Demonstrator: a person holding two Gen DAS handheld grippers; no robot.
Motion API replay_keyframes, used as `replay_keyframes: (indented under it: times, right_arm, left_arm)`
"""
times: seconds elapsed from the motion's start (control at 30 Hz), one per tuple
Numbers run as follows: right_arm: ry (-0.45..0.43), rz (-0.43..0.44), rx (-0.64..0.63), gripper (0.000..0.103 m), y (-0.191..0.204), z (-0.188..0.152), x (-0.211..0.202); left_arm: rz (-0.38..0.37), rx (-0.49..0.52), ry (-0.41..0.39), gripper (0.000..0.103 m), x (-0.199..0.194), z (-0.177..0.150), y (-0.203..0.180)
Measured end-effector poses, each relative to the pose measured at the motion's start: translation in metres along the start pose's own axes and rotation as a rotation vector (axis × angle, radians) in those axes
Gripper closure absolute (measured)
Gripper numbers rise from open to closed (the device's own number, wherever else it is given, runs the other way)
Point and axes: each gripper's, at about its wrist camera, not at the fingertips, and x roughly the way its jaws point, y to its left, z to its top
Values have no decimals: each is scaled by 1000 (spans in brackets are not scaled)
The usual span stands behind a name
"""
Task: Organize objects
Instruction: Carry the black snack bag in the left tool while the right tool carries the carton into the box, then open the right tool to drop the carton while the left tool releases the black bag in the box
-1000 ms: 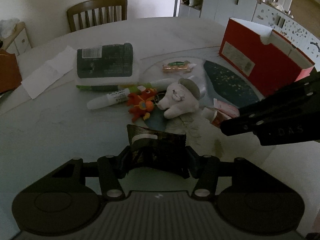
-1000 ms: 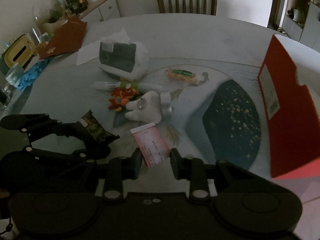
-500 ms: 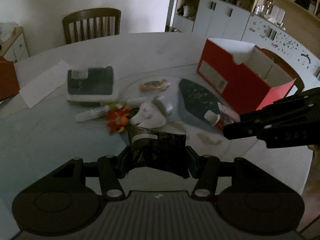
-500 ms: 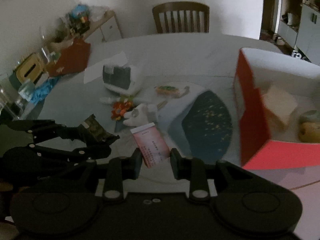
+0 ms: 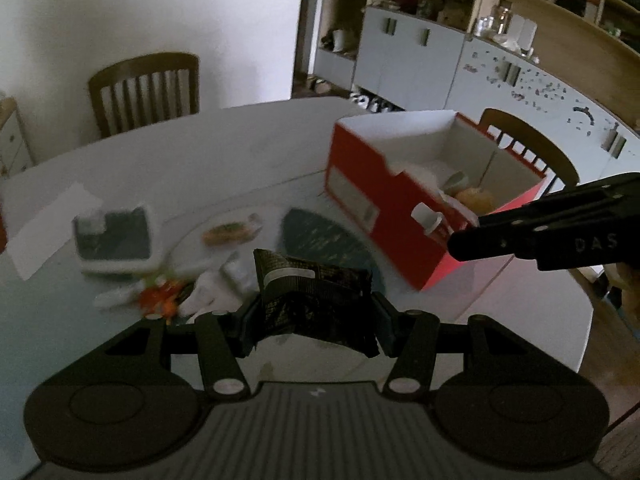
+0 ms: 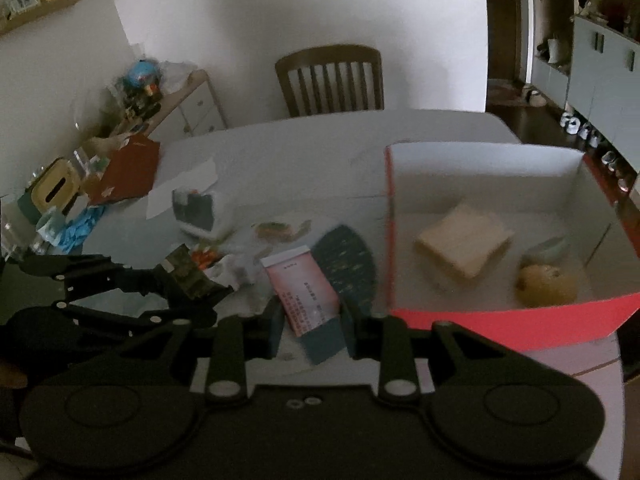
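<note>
Both laden tongs (image 5: pixel 316 320) higher, nearer red box (image 5: pixel 384 216).

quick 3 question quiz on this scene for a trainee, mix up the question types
1. True or false: the left gripper holds a dark crinkled foil packet.
2. What does the right gripper hold? A) orange plush toy B) pink and white tube with a teal end C) white paper sheet
3. Fill in: the red cardboard box with white inside already holds a yellowish round fruit and a beige square ____.

Key: 1 true; 2 B; 3 block
</note>
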Motion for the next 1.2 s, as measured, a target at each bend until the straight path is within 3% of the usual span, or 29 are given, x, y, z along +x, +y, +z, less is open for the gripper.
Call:
replay_keyframes:
  times: [0.73,1.2]
  right_arm:
    - [-65,-126,66,74,-148,18,-25]
    - [-22,-167,87,74,-206,42,14]
  left_arm:
    - [-71,144,1,47,78,85,-128]
    - [-11,201,83,47,159,128,-160]
